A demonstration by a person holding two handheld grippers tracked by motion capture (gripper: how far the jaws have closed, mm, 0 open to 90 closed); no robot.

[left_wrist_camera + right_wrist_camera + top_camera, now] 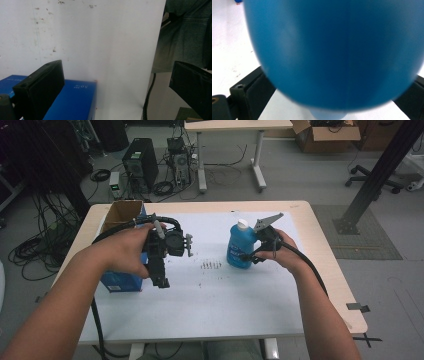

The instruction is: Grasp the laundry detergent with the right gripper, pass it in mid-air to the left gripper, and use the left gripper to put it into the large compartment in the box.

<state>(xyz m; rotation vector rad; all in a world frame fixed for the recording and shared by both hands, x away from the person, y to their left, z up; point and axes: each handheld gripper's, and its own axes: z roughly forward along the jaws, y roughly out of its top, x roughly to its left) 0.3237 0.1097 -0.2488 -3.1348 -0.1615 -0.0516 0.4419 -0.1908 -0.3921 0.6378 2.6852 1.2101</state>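
A blue bottle (pixel 240 247) with a white cap stands at the middle right of the white sheet (pixel 210 295). My right gripper (pixel 250 254) reaches it from the right, one jaw on each side, shut on it. Up close in the right gripper view, the bottle (pixel 332 50) is a blurred blue mass between the black jaws. My left gripper (pixel 160 281) hangs over the sheet's left part, jaws pointing down toward the near edge. The left gripper (pixel 115 65) is open in its own view, with nothing between the jaws.
A blue box (pixel 122 281) with an open cardboard top stands at the table's left, just beside the left gripper; its corner (pixel 72 100) shows under the left jaw. Small dark specks (pixel 210 265) dot the sheet's middle. Beyond the table (pixel 325 250) lie floor cables and computers.
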